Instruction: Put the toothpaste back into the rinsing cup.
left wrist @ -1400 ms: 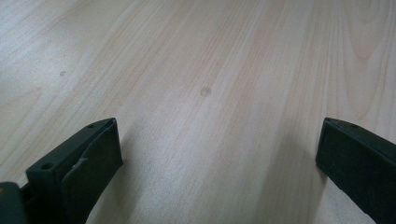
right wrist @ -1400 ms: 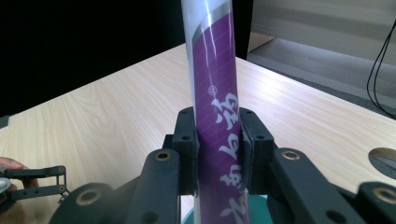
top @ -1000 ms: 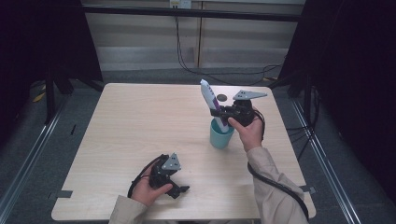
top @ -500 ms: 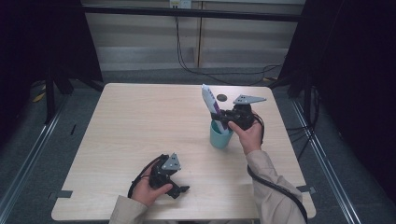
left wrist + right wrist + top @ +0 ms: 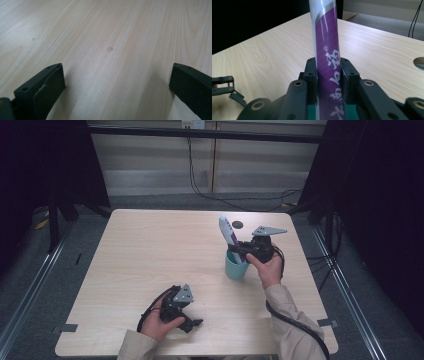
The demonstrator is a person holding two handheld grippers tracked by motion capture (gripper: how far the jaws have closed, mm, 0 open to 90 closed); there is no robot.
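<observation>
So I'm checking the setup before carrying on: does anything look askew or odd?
Only the purple-and-white tube: it leans left out of the teal cup, clamped by the right tool. Nothing spilled or damaged.

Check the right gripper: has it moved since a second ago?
No. The right gripper keeps the purple tube clamped over the teal cup, at the same spot against the dark round mark on the table.

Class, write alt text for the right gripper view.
The right claw is shut on a purple and white tube with white lettering, held upright. Behind it stretches a pale wooden table, and a green cup rim shows below the jaws.
</observation>
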